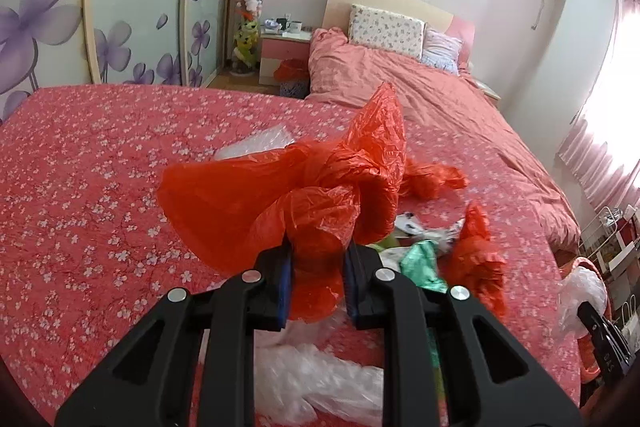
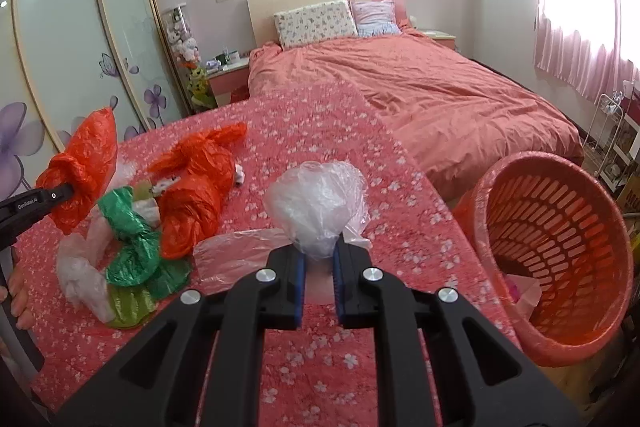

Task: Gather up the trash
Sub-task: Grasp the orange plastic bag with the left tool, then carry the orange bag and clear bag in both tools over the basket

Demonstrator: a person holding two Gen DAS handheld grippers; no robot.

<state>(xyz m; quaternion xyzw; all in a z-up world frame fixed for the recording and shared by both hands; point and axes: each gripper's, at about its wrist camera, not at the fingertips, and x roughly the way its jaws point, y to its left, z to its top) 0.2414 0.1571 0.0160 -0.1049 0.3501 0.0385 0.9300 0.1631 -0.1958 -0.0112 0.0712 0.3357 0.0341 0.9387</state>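
Pink floral bedspread (image 2: 320, 131) strewn with plastic bags, both grippers holding one up.

Left gripper (image 1: 318, 267) is clamped on a knotted red plastic bag (image 1: 304, 195), which balloons beyond its fingertips, lifted off the cover. Right gripper (image 2: 319, 259) pinches the neck of a clear plastic bag (image 2: 318, 205) between nearly closed fingers. Remaining red, green and clear bags (image 2: 132, 227) lie heaped at left; an orange slatted basket (image 2: 560, 251) stands tilted at right.

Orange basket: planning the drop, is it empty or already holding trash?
Not empty: the orange basket holds something pale pink at its bottom; most of its slotted inside shows bare.
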